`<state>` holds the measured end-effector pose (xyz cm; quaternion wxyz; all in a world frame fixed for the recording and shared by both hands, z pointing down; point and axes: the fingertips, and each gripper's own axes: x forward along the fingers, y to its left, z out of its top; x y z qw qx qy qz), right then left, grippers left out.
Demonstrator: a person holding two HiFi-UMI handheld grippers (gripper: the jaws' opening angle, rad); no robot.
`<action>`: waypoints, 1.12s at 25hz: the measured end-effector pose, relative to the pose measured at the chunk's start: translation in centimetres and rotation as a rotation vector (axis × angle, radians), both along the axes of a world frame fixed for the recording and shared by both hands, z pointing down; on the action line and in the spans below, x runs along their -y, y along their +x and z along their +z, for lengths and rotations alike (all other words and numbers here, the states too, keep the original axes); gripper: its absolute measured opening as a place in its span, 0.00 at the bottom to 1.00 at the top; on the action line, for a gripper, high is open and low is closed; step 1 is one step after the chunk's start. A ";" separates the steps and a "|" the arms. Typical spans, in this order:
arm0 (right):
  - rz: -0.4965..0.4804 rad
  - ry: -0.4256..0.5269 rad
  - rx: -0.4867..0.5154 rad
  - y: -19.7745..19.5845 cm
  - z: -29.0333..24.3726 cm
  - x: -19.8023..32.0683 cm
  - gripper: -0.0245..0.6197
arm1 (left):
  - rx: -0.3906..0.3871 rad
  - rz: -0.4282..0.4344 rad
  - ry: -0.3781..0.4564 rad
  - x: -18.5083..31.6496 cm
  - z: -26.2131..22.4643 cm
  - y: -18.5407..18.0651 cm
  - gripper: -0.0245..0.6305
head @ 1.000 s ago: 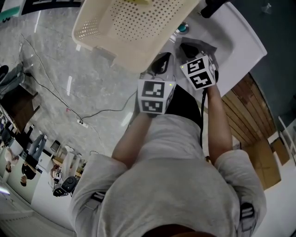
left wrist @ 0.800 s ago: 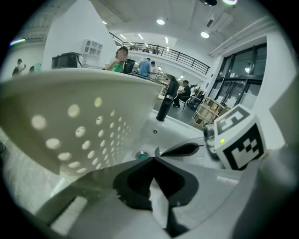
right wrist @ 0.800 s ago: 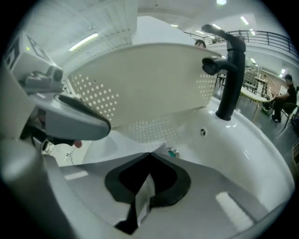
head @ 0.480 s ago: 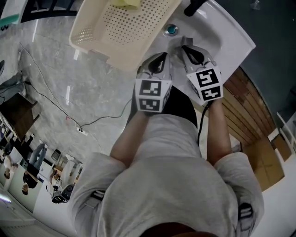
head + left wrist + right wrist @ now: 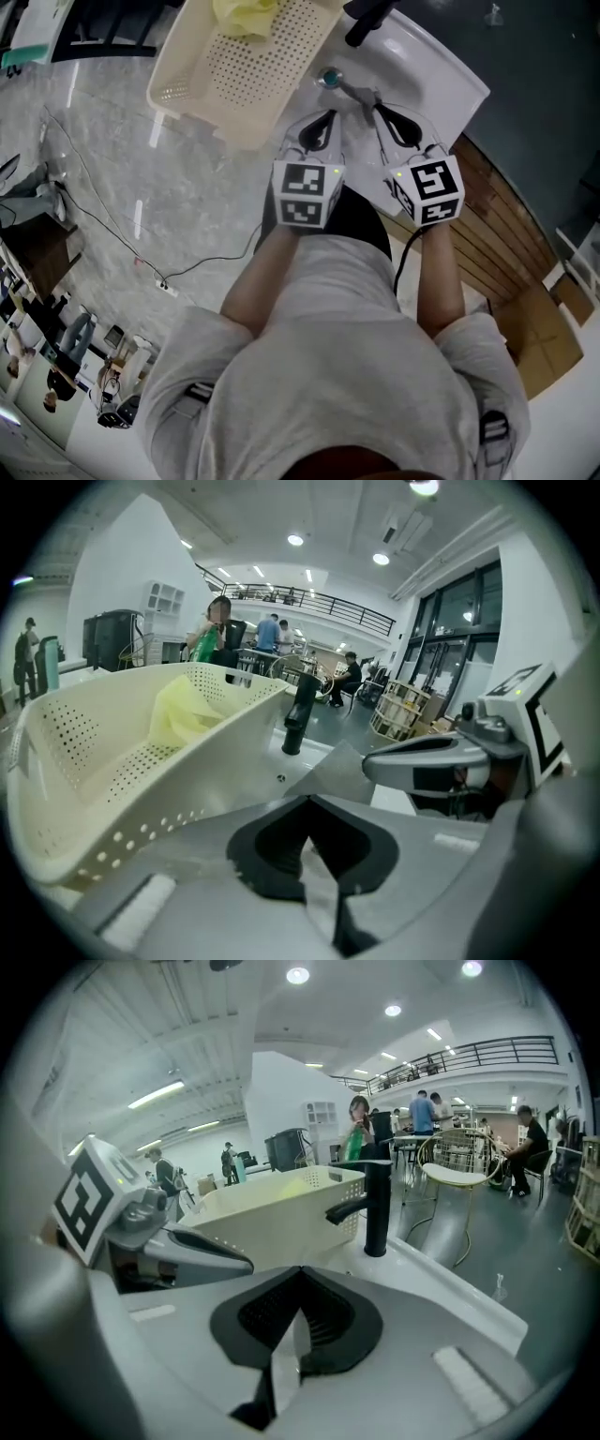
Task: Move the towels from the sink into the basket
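The cream perforated basket (image 5: 234, 103) sits to the left of the white sink (image 5: 441, 75), with a yellow towel (image 5: 246, 14) lying in it. Both grippers hang side by side above the sink bowl. My left gripper (image 5: 319, 127) is shut on a thin grey towel (image 5: 349, 766), whose corner stands up past its jaws. My right gripper (image 5: 394, 112) is shut too, with a pale strip of the same cloth (image 5: 284, 1358) pinched between its pads. The left gripper view shows the basket (image 5: 94, 761), the yellow towel (image 5: 187, 710) and the right gripper (image 5: 441, 766).
A black faucet (image 5: 366, 19) stands at the sink's back edge, and a teal drain plug (image 5: 328, 77) lies in the bowl. Wooden slats (image 5: 506, 234) are at the right. A thin cable (image 5: 187, 244) runs over the marble floor. People and chairs are far behind.
Both grippers have risen out of the sink bowl, the right one further. The grey towel has come up with them. The yellow towel in the basket has come into the head view.
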<state>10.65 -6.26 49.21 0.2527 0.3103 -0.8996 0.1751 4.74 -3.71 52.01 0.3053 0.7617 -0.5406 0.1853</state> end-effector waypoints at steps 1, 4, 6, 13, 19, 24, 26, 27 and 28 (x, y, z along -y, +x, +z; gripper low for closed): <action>0.006 0.005 0.008 0.2 -0.5 0.1 0.05 | 0.001 0.003 0.007 0.2 -0.4 0.2 0.07; 0.018 0.026 0.020 0.5 -2.0 0.6 0.05 | 0.003 0.011 0.032 0.9 -1.5 0.8 0.07; 0.025 0.039 0.029 0.7 -2.9 1.0 0.05 | 0.004 0.014 0.047 1.3 -2.2 1.1 0.07; 0.052 0.092 0.073 1.3 -6.7 2.5 0.05 | 0.015 0.021 0.104 3.0 -4.9 1.9 0.07; 0.040 0.143 0.088 1.1 -9.8 3.8 0.05 | 0.015 0.009 0.158 4.5 -7.6 1.9 0.07; 0.011 0.183 0.109 0.0 -12.4 4.5 0.05 | 0.022 -0.021 0.197 5.3 -9.6 1.0 0.07; -0.003 0.196 0.117 -1.0 -13.1 4.8 0.05 | 0.026 -0.037 0.213 5.7 -10.3 0.2 0.07; -0.009 0.201 0.122 -1.5 -13.4 4.9 0.05 | 0.028 -0.046 0.220 5.9 -10.6 -0.2 0.07; -0.017 0.205 0.127 -1.9 -13.7 5.0 0.05 | 0.030 -0.056 0.225 5.9 -10.8 -0.7 0.07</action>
